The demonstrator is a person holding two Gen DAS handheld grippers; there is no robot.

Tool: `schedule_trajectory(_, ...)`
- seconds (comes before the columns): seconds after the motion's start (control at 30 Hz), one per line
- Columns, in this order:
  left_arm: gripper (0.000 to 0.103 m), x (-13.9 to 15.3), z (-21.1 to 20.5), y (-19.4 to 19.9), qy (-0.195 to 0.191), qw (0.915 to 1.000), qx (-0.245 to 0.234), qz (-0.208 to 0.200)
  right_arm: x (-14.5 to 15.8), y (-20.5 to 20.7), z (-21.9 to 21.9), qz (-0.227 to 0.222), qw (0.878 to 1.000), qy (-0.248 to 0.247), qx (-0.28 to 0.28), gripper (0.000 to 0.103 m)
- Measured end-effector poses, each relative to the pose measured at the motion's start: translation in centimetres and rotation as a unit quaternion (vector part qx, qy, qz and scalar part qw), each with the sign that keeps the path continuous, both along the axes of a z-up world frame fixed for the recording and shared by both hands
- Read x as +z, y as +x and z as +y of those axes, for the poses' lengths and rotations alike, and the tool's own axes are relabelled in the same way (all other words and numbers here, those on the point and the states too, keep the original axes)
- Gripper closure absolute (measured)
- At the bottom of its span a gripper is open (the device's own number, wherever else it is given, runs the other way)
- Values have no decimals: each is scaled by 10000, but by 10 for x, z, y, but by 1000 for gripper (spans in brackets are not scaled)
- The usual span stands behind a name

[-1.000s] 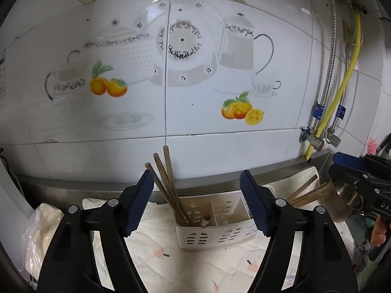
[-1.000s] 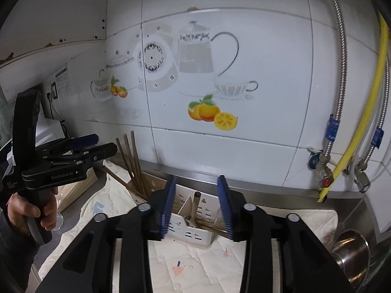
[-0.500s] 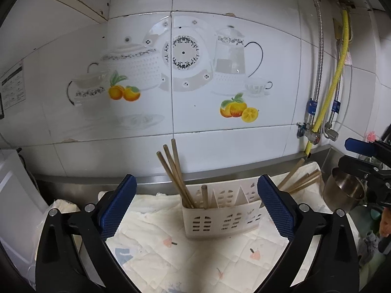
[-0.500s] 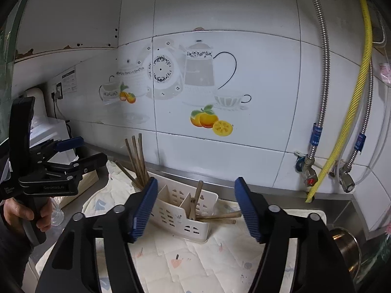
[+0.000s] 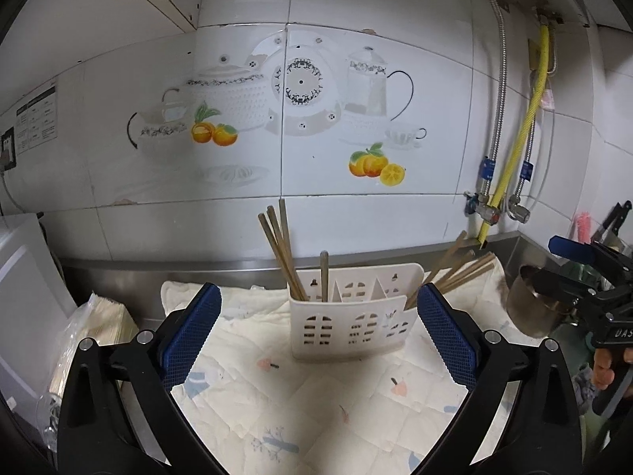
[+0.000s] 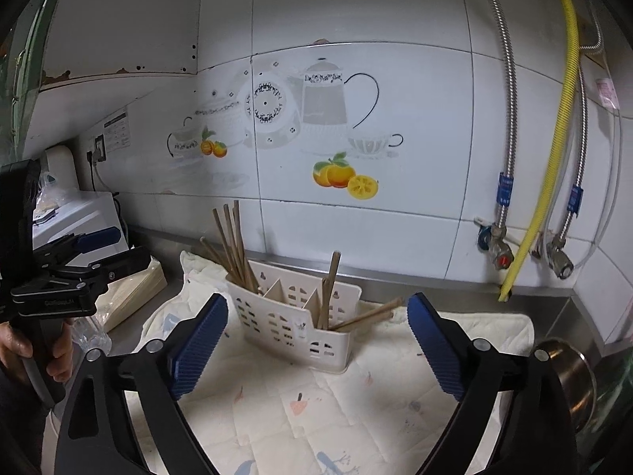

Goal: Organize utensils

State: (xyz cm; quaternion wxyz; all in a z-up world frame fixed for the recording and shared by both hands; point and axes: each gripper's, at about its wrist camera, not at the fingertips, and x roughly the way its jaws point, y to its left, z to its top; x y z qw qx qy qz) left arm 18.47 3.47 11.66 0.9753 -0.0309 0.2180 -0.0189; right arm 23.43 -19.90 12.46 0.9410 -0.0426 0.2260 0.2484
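Note:
A white slotted utensil holder (image 5: 350,318) stands on a quilted cloth (image 5: 316,407); it also shows in the right wrist view (image 6: 294,318). Wooden chopsticks (image 5: 279,249) stand bunched in its left compartment, one stick (image 5: 324,275) is upright beside them, and several (image 5: 461,267) lean out of the right end. My left gripper (image 5: 318,334) is open and empty, in front of the holder. My right gripper (image 6: 318,346) is open and empty, also in front of it. Each gripper shows in the other's view, the left (image 6: 75,277) and the right (image 5: 593,277).
A steel pot (image 5: 536,304) sits at the right of the cloth. A stack of wrapped paper goods (image 5: 91,340) and a white appliance (image 6: 75,213) stand at the left. Hoses and valves (image 6: 502,237) run down the tiled wall at the right.
Both grippers have opened wide and pulled back from the holder. The stick that stood between the right gripper's fingers now stays in the holder.

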Motion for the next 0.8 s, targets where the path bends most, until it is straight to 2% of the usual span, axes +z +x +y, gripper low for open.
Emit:
schedule_trajectory(0.1, 5, -6, -2, -10, 41, 10000, 48, -14, -9, -8, 1, 19, 10000, -27, -33, 12)
schedule_trajectory(0.47, 5, -34, 5, -35, -214, 9997, 4, 89, -35, -23, -10, 166, 9996, 101, -207, 10)
schedule_trajectory(0.8, 5, -48, 0, -63, -43, 9997, 189, 175, -47, -41, -17, 148, 9991, 174, -363, 8)
